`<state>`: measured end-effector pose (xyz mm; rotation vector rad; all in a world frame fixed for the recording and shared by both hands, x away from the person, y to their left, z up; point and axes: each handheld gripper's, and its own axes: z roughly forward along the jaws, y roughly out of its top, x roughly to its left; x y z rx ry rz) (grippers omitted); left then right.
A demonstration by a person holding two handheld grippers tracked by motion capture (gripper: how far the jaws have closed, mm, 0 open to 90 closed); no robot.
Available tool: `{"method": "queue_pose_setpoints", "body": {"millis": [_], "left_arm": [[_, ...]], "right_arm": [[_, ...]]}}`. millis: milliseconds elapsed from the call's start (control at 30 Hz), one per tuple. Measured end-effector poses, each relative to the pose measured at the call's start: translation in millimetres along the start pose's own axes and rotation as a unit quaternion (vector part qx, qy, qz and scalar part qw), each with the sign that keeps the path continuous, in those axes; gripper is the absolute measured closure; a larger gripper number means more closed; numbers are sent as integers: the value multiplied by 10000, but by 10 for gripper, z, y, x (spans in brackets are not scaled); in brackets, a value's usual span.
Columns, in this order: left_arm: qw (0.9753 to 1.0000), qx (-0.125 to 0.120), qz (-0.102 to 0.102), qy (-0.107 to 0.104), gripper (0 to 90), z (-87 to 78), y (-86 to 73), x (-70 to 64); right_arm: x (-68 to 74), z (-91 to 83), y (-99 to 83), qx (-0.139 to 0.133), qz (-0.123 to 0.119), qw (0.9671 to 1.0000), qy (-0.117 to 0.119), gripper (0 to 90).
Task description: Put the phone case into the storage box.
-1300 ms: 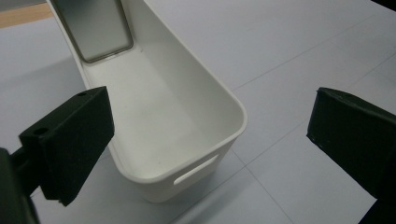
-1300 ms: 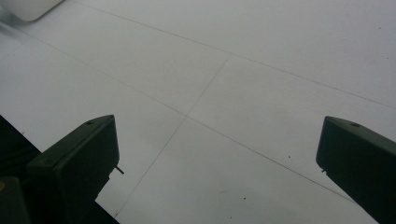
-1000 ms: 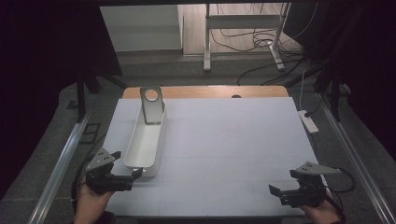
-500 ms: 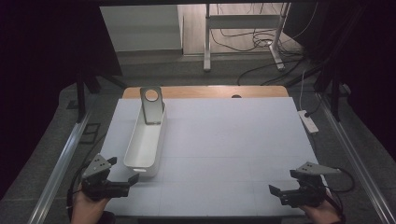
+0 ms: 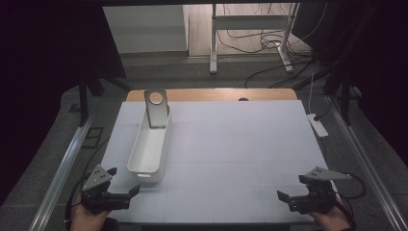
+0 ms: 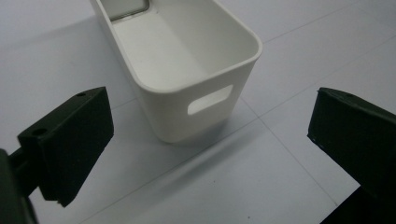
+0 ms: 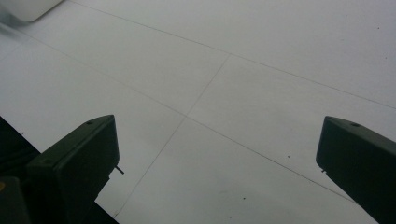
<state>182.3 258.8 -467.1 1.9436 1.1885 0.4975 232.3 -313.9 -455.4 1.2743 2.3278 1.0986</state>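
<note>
A long white bin (image 5: 149,144) lies on the left half of the white table (image 5: 240,144), its length running away from me. Leaning inside its far end is a grey flat piece with a round hole (image 5: 156,108). My left gripper (image 5: 123,181) is open, just short of the bin's near end and apart from it. In the left gripper view the bin's near wall (image 6: 205,107), with a handle slot, stands beyond the open left gripper (image 6: 208,121). My right gripper (image 5: 291,188) is open at the near right corner, over bare table (image 7: 261,70), right gripper (image 7: 217,144) empty.
A wooden strip (image 5: 211,95) runs along the table's far edge. A white power strip (image 5: 317,125) lies just off the right side. Metal rails (image 5: 62,168) flank the table. Cables and a metal stand (image 5: 250,29) are on the floor beyond.
My left gripper has drawn back from the bin's near end toward the table's front edge. The right gripper and the bin have stayed put.
</note>
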Motion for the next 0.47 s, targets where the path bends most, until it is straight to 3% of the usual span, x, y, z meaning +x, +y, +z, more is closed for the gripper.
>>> {"method": "queue_pose_setpoints", "body": {"millis": [467], "left_arm": [[9998, 168, 25, 50, 12, 32, -34, -4]], "right_arm": [[1, 5, 1, 8, -11, 10000, 3, 0]]}}
